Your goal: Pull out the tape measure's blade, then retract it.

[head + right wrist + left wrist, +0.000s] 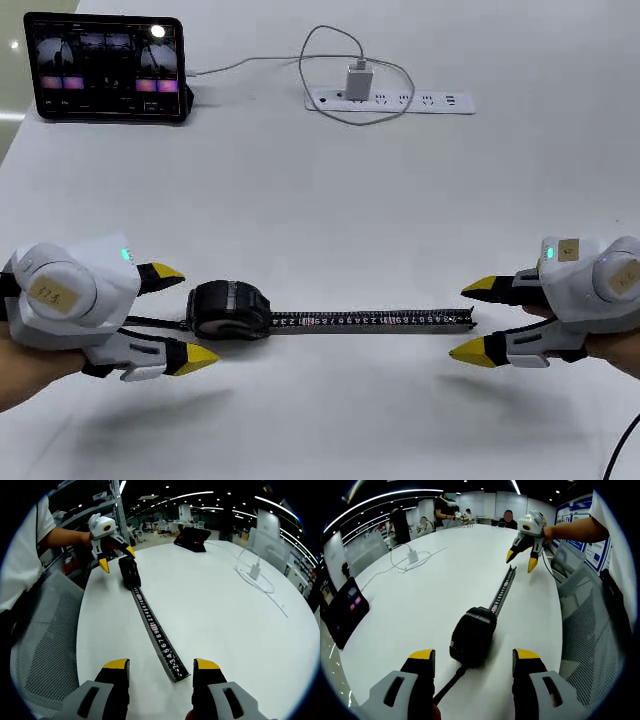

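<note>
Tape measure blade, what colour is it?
The blade is black with white numerals, clearest in the right gripper view.

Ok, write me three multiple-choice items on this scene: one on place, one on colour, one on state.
1. Where is the tablet? A) on a chair B) at the far left of the table C) under a cable
2. What colour are the tips of the left tongs? A) red B) blue C) yellow
3. How is the blade of the tape measure? A) pulled out, flat on the table B) fully wound in C) bent upward

Answers: 1 B, it stands far left, beyond the left tongs. 2 C, both tips are yellow. 3 A, the numbered blade lies stretched toward the open right tongs.
</note>
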